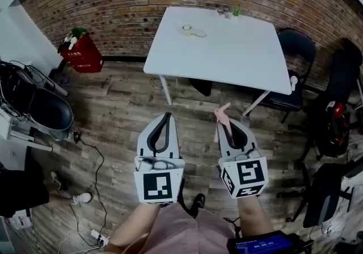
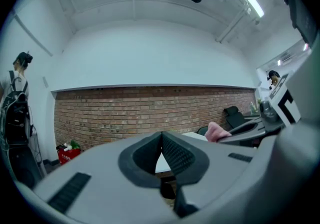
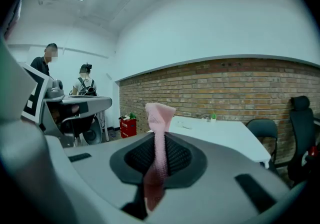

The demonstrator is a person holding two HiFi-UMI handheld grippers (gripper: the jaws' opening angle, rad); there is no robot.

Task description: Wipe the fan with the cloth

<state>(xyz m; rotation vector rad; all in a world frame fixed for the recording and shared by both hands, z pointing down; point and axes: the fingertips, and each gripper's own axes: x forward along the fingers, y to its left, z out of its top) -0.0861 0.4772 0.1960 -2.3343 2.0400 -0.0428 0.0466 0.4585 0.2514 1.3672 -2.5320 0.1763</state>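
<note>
The head view looks steeply down, while both gripper views look nearly level along their jaws, all sharing the brick wall (image 1: 142, 9) and the white table (image 1: 227, 49).

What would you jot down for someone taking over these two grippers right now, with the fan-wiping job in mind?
Left gripper: shut, nothing in it.
Right gripper: shut on the pink cloth, which sticks out past the jaw tips.
Both are held out in front of the person, short of the white table.
Fan: I cannot pick one out for sure; a small pale item lies on the table.
Done: cloth in hand. Left: find the fan and wipe it.
</note>
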